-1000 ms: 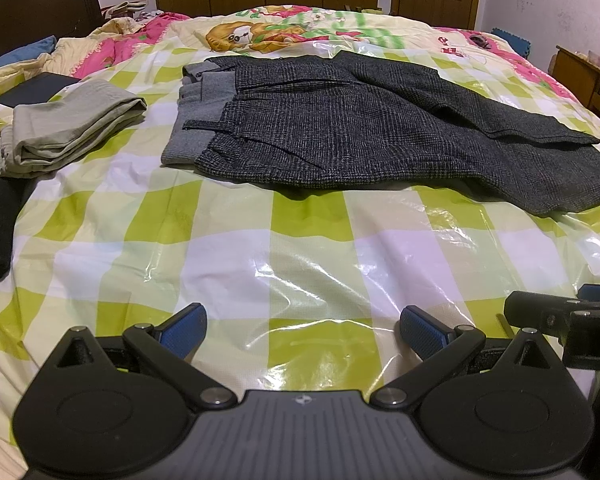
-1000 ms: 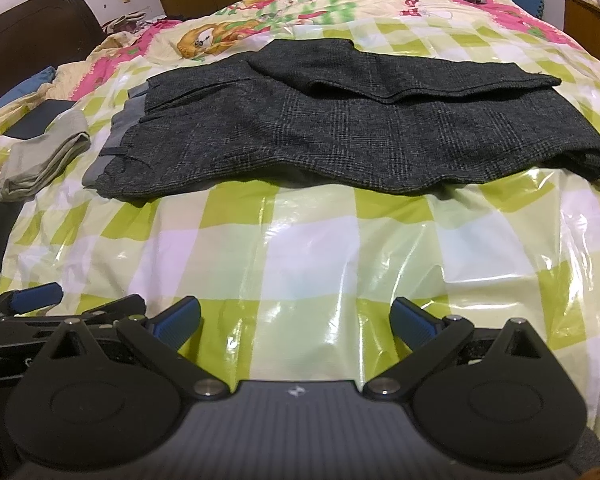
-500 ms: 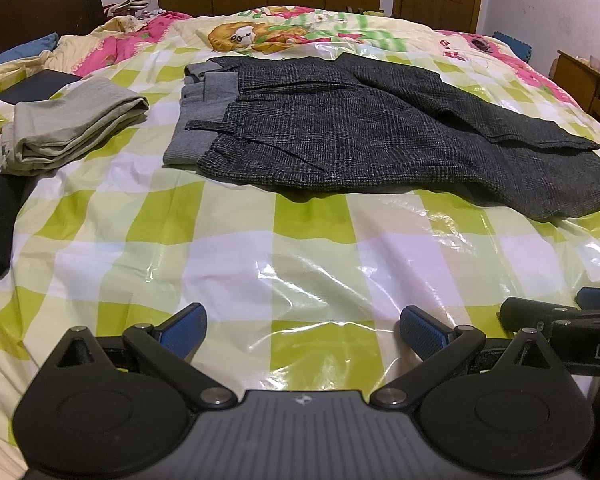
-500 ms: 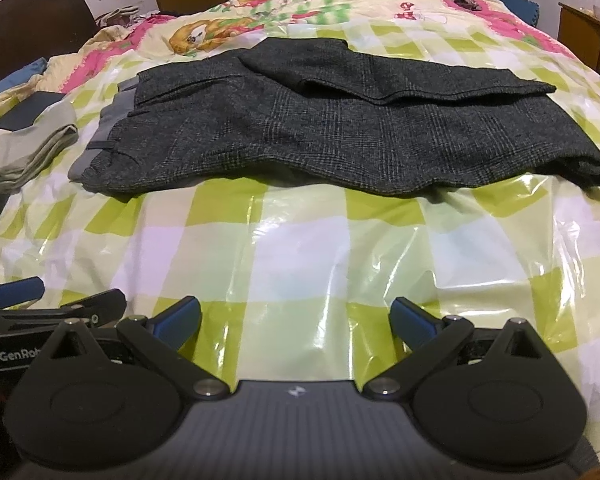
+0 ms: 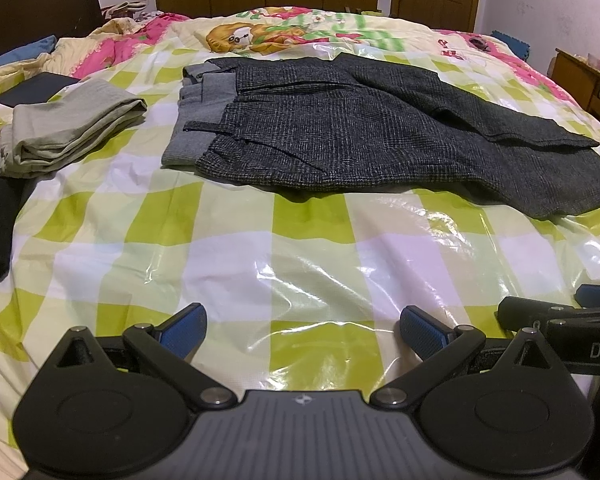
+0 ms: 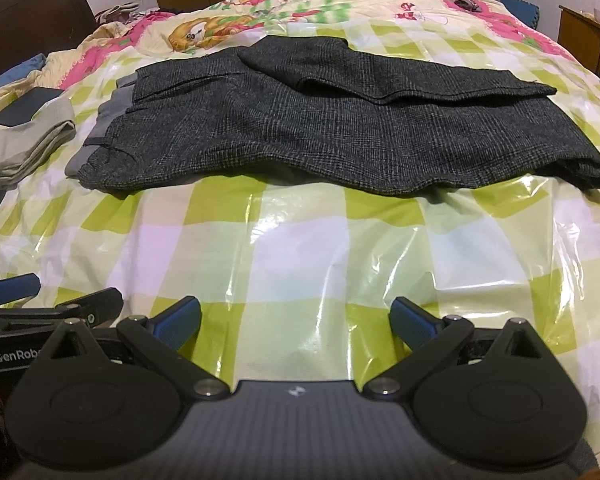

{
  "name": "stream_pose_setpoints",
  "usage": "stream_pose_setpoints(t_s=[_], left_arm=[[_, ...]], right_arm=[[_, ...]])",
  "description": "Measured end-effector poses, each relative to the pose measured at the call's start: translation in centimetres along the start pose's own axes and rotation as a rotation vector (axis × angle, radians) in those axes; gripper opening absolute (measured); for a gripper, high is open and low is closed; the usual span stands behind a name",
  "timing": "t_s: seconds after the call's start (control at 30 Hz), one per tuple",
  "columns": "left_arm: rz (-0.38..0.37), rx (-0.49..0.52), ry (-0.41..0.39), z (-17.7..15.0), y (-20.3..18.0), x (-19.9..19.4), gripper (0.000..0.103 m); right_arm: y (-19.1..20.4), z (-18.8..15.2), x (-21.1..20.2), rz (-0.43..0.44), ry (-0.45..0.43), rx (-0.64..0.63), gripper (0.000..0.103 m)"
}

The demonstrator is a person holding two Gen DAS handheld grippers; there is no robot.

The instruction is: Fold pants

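Left gripper [image 5: 302, 330] and right gripper [image 6: 294, 320] both hover with jaws spread wide and empty over the glossy green-checked bedcover [image 5: 236, 248]. Beyond them, dark grey checked pants [image 6: 308, 128] lie flat across the bed, waistband to the left. Folded beige trousers [image 5: 66, 130] rest further left, apart from them.

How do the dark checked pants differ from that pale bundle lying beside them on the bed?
The dark checked pants lie spread out with legs extended; the beige folded garment is already a compact stack. The pants are charcoal and textured; the garment is plain and light. The pants cover far more bed. Both rest on the plastic-covered checked bedspread, untouched.
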State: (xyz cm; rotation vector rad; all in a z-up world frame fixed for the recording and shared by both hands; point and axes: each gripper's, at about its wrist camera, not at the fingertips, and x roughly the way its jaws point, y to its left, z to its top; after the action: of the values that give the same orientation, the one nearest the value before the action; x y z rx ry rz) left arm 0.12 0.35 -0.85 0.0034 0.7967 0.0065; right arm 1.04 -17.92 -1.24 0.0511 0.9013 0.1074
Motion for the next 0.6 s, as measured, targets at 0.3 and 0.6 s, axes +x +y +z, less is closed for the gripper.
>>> stream_pose_setpoints(t_s=[0.3, 0.6], left_arm=[[0.001, 0.000, 0.004, -0.01, -0.01, 0.01, 0.103], [0.002, 0.001, 0.009, -0.03, -0.03, 0.03, 0.103]], right_arm=[[0.01, 0.00, 0.00, 0.001, 0.000, 0.002, 0.100], [0.00, 0.00, -0.01, 0.001, 0.000, 0.002, 0.100]])
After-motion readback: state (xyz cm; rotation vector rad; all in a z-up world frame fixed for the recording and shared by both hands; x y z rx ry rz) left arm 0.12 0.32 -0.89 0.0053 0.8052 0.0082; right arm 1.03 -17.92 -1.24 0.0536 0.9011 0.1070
